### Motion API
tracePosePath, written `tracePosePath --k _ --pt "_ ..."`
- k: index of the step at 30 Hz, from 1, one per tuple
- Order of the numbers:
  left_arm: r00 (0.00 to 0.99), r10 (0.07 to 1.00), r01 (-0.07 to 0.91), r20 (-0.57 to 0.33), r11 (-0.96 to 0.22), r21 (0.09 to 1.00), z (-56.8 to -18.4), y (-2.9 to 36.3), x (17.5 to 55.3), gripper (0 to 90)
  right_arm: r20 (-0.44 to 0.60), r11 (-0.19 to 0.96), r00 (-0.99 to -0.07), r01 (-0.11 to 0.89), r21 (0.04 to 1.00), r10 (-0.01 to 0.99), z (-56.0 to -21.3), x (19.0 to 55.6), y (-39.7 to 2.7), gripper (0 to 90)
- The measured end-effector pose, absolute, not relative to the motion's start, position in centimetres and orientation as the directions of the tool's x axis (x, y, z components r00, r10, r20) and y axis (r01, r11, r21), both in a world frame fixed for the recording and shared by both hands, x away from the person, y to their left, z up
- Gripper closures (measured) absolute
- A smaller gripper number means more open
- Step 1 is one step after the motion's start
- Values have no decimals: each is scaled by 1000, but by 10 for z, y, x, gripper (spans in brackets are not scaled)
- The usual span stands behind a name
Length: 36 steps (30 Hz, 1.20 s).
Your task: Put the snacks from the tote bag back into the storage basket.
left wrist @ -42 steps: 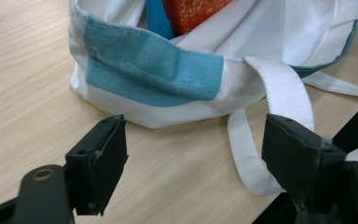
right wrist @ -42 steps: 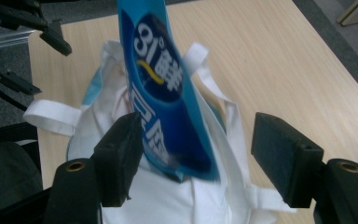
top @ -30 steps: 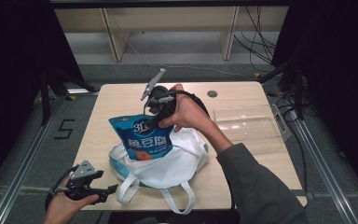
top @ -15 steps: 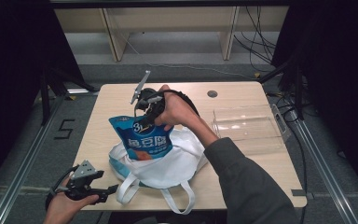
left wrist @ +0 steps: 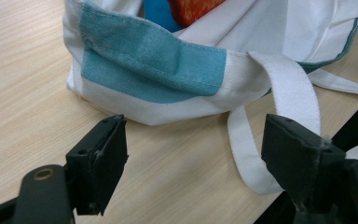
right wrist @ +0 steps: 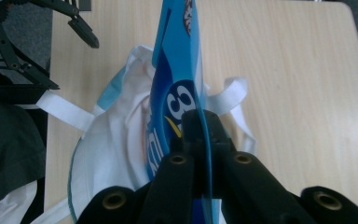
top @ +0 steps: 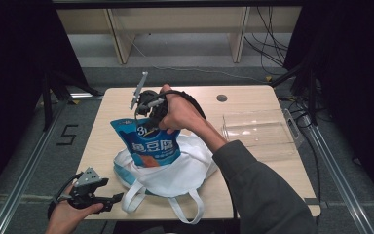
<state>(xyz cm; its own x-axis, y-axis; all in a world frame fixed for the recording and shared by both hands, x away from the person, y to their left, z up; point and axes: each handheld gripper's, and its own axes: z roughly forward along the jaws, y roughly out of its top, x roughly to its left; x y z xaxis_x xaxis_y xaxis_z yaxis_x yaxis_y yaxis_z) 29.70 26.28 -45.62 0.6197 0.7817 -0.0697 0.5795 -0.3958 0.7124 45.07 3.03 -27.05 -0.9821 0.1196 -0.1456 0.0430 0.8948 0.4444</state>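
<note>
A blue snack pouch (top: 148,144) stands upright in the mouth of a white tote bag (top: 180,170) with a teal band, at the table's middle. My right gripper (top: 149,116) is shut on the pouch's top edge. In the right gripper view the jaws (right wrist: 200,123) pinch the thin blue edge of the pouch (right wrist: 177,79). My left gripper (top: 111,200) rests at the table's front left edge and stands open. Its jaws (left wrist: 193,154) hold nothing, and the bag (left wrist: 154,70) and a white strap (left wrist: 284,88) lie just beyond them.
A clear plastic tray (top: 260,129) sits on the right part of the wooden table (top: 112,105). A dark round hole (top: 221,97) is near the far edge. The bag's straps (top: 185,209) trail toward the front edge.
The right hand has moved left and a little up, and its gripper now sits on the pouch's top edge. The left hand has stayed put.
</note>
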Motion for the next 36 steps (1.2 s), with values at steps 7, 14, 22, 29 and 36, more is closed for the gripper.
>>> tracePosePath --k 7,14,22,29,36 --pt "614 786 578 -69 -388 718 -456 266 297 221 -157 877 -980 31 479 121 -229 441 22 900" --pt "609 790 584 -75 -383 716 -456 266 297 221 -200 880 -968 39 473 150 -180 429 -1 900" --pt "604 794 588 -72 -382 713 -456 266 297 221 -225 878 -957 59 474 186 -162 429 -37 900" --pt "614 787 571 -62 -388 724 -457 268 299 221 -227 876 -939 130 465 260 -166 437 -74 900" --pt "626 778 582 -48 -426 693 -455 271 300 221 -227 868 -918 193 457 324 -174 451 -116 900"
